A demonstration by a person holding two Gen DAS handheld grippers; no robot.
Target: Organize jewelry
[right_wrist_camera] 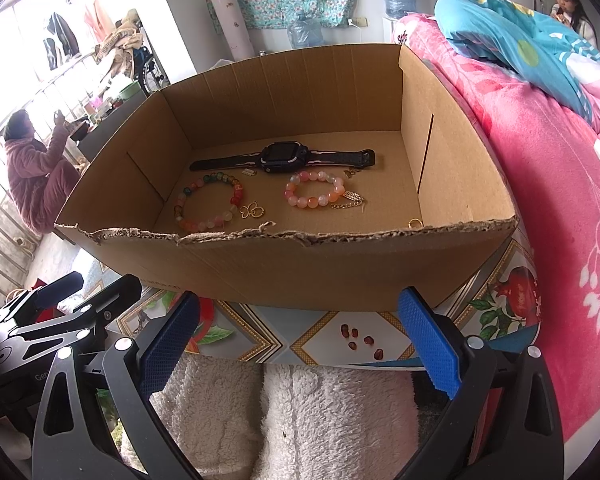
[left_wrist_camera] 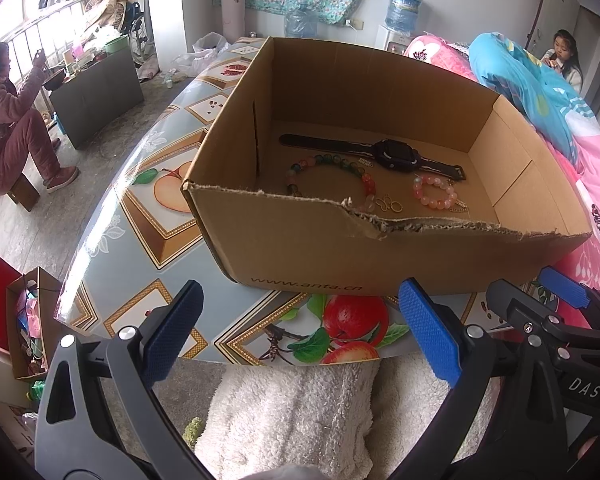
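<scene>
- we are holding the left gripper (left_wrist_camera: pixel 300 332) low over a white fluffy towel (left_wrist_camera: pixel 296 412), its jaws standing wide and gripping nothing.
- we are holding the right gripper (right_wrist_camera: pixel 300 336) just beside it, jaws also wide and empty, blue pads (right_wrist_camera: pixel 430 344) facing each other.
- both are sitting short of the tabletop (right_wrist_camera: pixel 328 336), which is wearing a fruit-print cover.
- a cardboard box (right_wrist_camera: pixel 284 264) is resting on that tabletop, its near rim torn and ragged.
- inside, close to the near wall, a small gold ring (right_wrist_camera: pixel 415 223) is lying toward the right corner.
- a multicoloured bead bracelet (right_wrist_camera: pixel 209 203) is lying on the left of the box floor, with a gold butterfly charm (right_wrist_camera: pixel 252 211) just beside it.
- a pink bead bracelet (right_wrist_camera: pixel 315 190) is lying to the right, a gold chain (right_wrist_camera: pixel 348 203) trailing from it.
- behind both, a black watch (right_wrist_camera: pixel 282 158) is stretching flat across the floor.
- a pink bed (right_wrist_camera: pixel 548 184) is running along the right side, a blue quilt (right_wrist_camera: pixel 512 40) bunched on it.
- far left, a person in a plush suit (left_wrist_camera: pixel 8 128) is sitting by the window.
</scene>
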